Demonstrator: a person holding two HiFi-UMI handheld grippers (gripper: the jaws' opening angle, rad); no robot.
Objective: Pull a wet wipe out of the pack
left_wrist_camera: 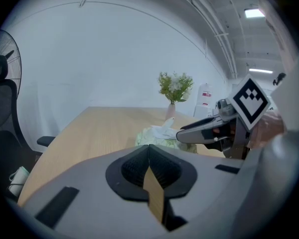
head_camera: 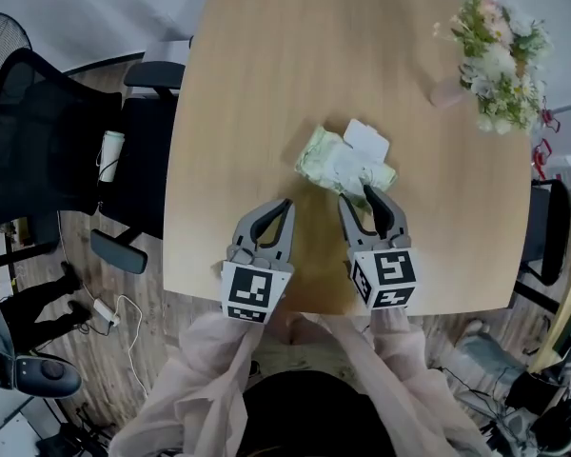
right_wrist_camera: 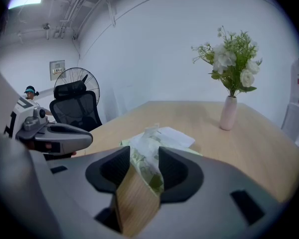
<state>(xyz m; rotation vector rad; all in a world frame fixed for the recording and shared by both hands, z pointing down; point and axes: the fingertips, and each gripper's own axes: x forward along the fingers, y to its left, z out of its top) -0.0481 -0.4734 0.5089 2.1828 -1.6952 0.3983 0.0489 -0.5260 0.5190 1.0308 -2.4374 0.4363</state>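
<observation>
Right gripper (head_camera: 356, 196) had its jaws spread at the near edge of the crinkly pale-green plastic wipe pack (head_camera: 335, 160), lining up a grab I reckon; left gripper (head_camera: 286, 205) was clenched on nothing.

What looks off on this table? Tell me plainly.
Only the wet wipe pack stands out: it lies crumpled and askew to the table edges, its white flap open and a wipe bunched up out of it. Nothing is spilled; the flower vase stands upright.

Crumpled pale green wipe pack (head_camera: 328, 160) lies flat on the table (head_camera: 266, 84), white wipe (right_wrist_camera: 148, 138) sticking up.
</observation>
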